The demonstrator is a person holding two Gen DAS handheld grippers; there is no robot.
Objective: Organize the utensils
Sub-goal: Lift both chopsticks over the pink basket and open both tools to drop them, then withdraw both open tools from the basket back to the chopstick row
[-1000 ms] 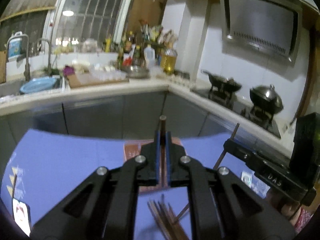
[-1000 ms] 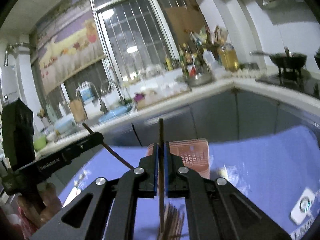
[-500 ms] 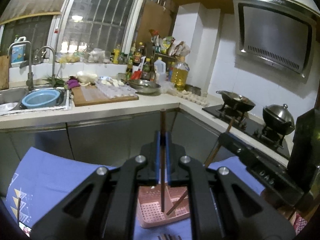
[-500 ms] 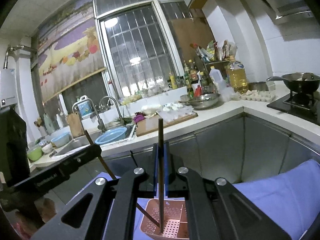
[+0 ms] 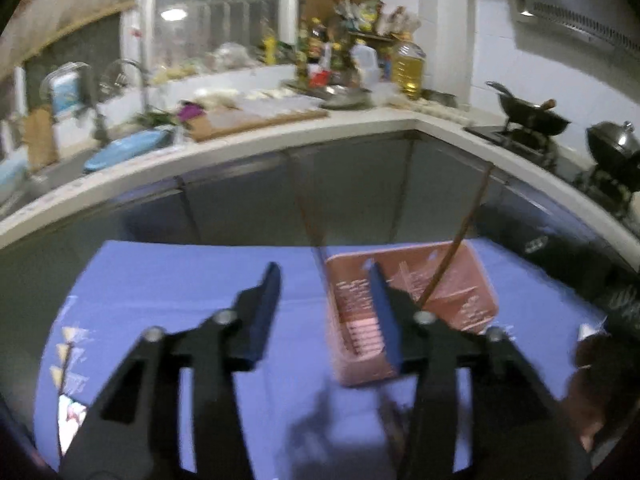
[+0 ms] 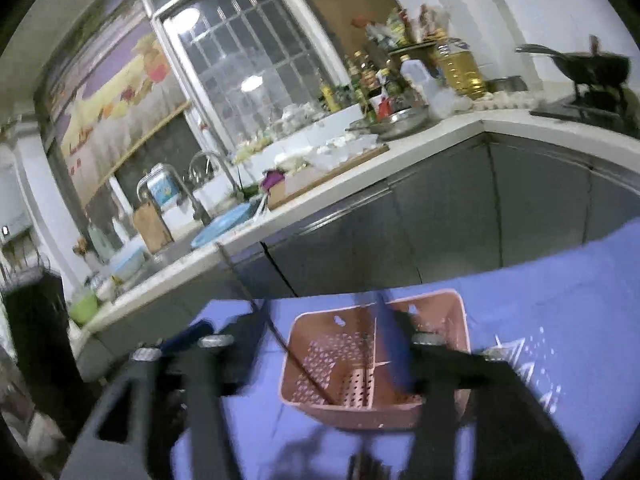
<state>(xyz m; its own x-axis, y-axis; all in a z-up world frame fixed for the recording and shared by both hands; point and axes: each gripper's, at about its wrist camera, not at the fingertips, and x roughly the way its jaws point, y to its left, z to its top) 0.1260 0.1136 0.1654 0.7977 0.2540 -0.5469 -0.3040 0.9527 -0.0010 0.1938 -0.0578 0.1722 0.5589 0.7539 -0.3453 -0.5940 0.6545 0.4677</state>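
Observation:
A pink perforated utensil basket [image 5: 476, 280] [image 6: 448, 312] stands on the blue cloth. Two brown chopsticks lean inside it: one [image 5: 464, 232] tilts right, the other [image 5: 306, 216] tilts left; one chopstick [image 6: 276, 332] shows in the right wrist view. My left gripper [image 5: 324, 312] is open and empty, just in front of the basket. My right gripper [image 6: 320, 344] is open and empty, over the basket's near side. A blurred bundle of loose chopsticks [image 5: 394, 420] lies on the cloth in front of the basket.
The blue cloth [image 5: 160, 280] covers the table. Behind it runs a kitchen counter [image 5: 240, 140] with a sink, a cutting board, bottles and a stove with a wok [image 5: 532, 114]. A phone [image 5: 72, 420] lies at the cloth's left corner.
Both grippers were shut on a chopstick each over the basket. Both have opened, let the chopsticks drop into the basket, and pulled back and lower.

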